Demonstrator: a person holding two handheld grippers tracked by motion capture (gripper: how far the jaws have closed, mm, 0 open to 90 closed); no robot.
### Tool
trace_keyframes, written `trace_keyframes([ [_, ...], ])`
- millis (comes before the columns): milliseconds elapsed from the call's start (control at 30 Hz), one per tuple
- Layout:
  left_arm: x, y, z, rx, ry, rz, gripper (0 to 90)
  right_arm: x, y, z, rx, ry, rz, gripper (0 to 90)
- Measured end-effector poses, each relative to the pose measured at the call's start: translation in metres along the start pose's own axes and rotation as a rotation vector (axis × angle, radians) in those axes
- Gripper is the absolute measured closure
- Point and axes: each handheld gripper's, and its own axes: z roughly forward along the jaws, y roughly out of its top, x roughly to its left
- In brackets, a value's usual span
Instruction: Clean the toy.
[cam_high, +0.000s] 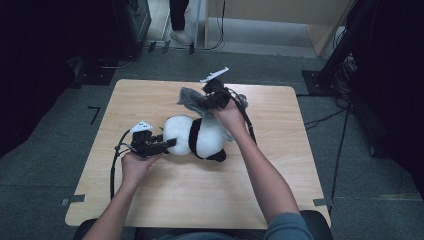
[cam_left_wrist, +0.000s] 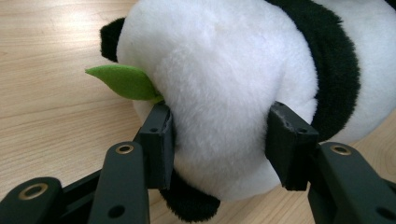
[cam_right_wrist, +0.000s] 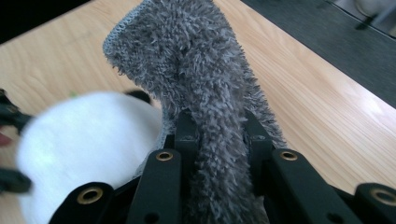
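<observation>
My left gripper (cam_left_wrist: 219, 149) clamps the plush panda (cam_high: 195, 136) lying mid-table, while farther out my right gripper (cam_right_wrist: 217, 135) pinches a grey fuzzy cloth (cam_right_wrist: 205, 93) lifted above it. If I tug hard, I judge the cloth could slip free or drag the toy sideways.

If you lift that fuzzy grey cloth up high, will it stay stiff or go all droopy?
Probably droopy. The grey cloth already bunches and folds where the right gripper pinches it. Its shaggy pile looks soft and grippy, so it likely won't slip out, and it seems light.
</observation>
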Motion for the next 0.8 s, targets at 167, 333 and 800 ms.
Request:
trace_keyframes([
  [167, -0.001, 0.0, 0.0, -0.003, 0.006, 0.009, 48.5, 0.024, 0.013, 0.021, 0.01, 0.04, -0.024, 73.6],
  [333, -0.003, 0.001, -0.001, -0.005, 0.017, 0.015, 49.2, 0.039, 0.012, 0.037, 0.065, 0.065, -0.069, 74.3],
  [800, -0.002, 0.0, 0.0, -0.011, 0.014, 0.013, 50.0, 0.004, -0.012, 0.024, 0.104, 0.023, -0.016, 74.8],
])
